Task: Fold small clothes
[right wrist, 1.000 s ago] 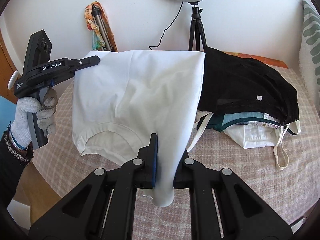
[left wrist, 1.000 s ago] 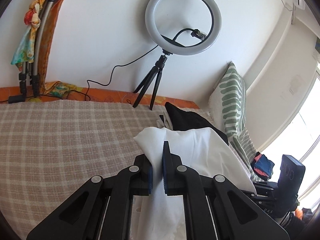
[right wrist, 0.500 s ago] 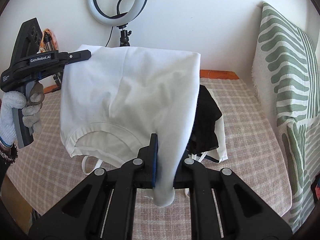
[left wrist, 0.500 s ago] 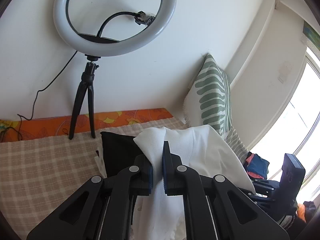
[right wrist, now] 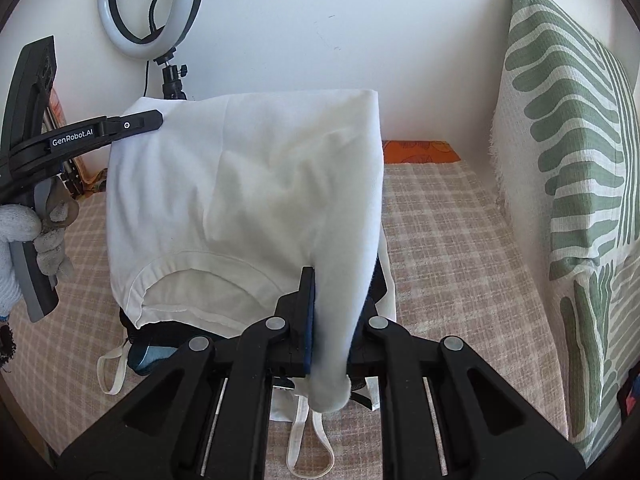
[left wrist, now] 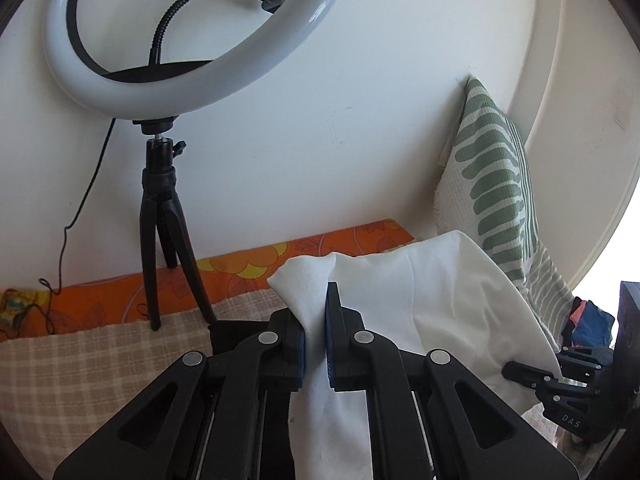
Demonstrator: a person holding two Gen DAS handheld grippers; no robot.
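Since a second ago you've swung both grippers right: the ring light (left wrist: 192, 40) looms closer and the striped pillow (right wrist: 568, 160) now fills the right side. Your left gripper (left wrist: 315, 320) and right gripper (right wrist: 334, 312) stay clamped on the white garment (right wrist: 240, 184), soft knit with a curved hem, held stretched above the plaid bedspread (right wrist: 448, 240) and clothes pile (right wrist: 152, 354).

In white letters "GenRobot.AI" runs along the black side of the left gripper (right wrist: 156, 119) seen from the right wrist, and "DAS" stands on the black body of the right gripper (left wrist: 516, 372) seen from the left wrist.
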